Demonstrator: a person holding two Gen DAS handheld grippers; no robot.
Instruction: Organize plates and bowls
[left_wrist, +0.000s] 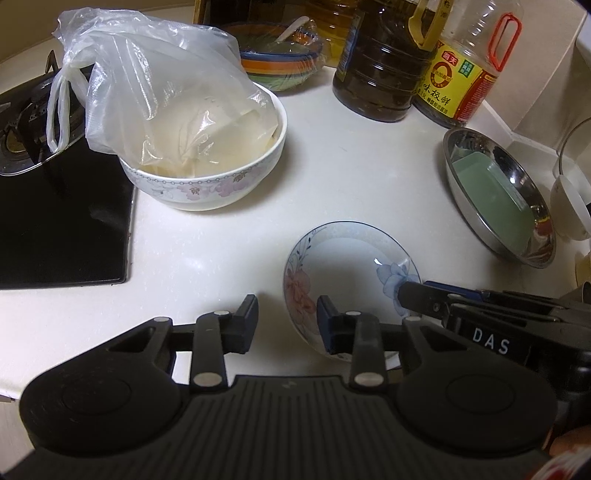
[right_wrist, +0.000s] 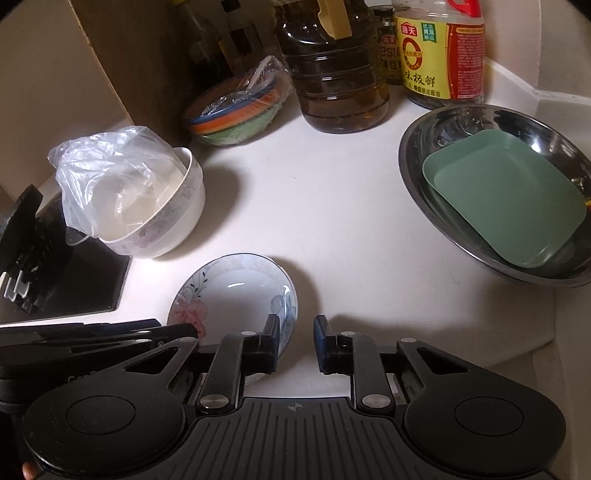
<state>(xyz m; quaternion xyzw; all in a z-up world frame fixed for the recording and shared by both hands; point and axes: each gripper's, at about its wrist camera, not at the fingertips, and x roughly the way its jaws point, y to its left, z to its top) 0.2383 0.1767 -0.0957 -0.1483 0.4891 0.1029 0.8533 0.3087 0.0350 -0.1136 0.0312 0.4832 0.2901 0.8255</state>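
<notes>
A small flowered dish (left_wrist: 351, 273) is seen lying on the white tabletop (left_wrist: 332, 166), close in front of both claws. The left claw (left_wrist: 286, 323) is set at the dish's near-left rim: one finger stands over the inside of the dish and the other outside on the tabletop, so the rim is straddled. The jaws are seen partly open, with a clear gap between the pads. Whether the rim is actually pressed cannot be told, since the contact is hidden behind the finger.

The right claw (right_wrist: 295, 343) is placed at the opposite, near-right rim of the dish (right_wrist: 232, 295). Its left finger is laid over the dish edge and its right finger stands outside above the tabletop (right_wrist: 332, 203); the jaws are narrowed, yet a gap is shown, and a firm grip on the rim is perhaps not made.

A large white bowl (left_wrist: 207, 170) holding a clear plastic bag (left_wrist: 147, 85) is placed further back on the left, beside a black stove top (left_wrist: 62, 221). A stack of coloured bowls (left_wrist: 277, 62) wrapped in film is seen behind it. A steel basin (right_wrist: 498, 192) with a green square plate (right_wrist: 506, 195) in it is set at the right. Two large bottles, one of dark oil (right_wrist: 340, 74) and one with a yellow label (right_wrist: 439, 51), are stood at the back.
</notes>
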